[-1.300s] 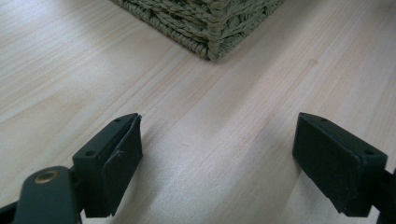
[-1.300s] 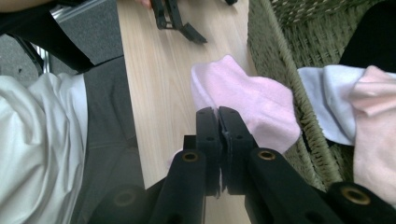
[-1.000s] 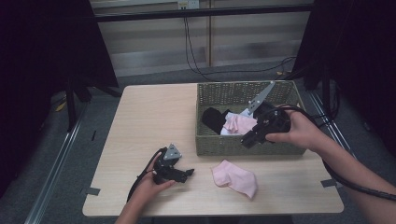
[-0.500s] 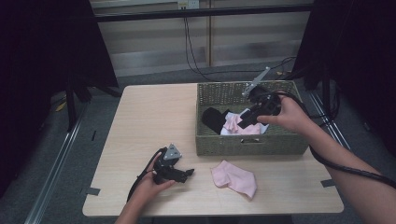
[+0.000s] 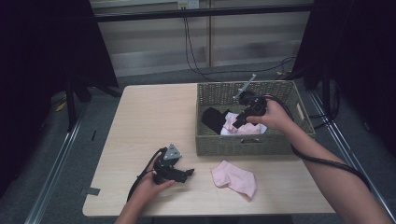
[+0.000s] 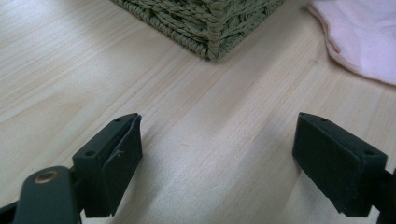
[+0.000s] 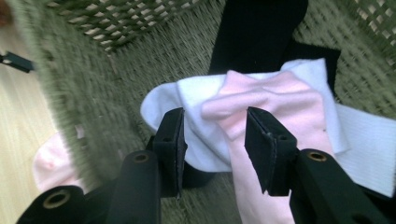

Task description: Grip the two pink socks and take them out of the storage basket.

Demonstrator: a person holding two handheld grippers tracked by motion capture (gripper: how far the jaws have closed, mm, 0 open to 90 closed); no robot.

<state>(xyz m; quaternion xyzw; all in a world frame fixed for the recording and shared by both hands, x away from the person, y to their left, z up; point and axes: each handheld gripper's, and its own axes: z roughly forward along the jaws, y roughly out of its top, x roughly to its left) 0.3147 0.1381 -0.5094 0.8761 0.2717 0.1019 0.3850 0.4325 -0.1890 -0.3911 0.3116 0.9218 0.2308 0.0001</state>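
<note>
our right gripper (image 7: 214, 135) hangs inside the woven basket (image 5: 205, 142) at the far right, jaws parted over a pink sock (image 7: 275, 100) on the white one (image 7: 196, 100); our left gripper (image 6: 217, 161) rests released on the near table (image 5: 149, 116), beside another pink sock (image 5: 235, 178)

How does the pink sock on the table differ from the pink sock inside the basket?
The pink sock on the table lies alone on bare wood, in front of the basket; the pink sock inside the basket rests on top of a white sock, near a black one. No claw is near the first one; the right claw is open around a fold of the second. Both are the same pale pink.
</note>
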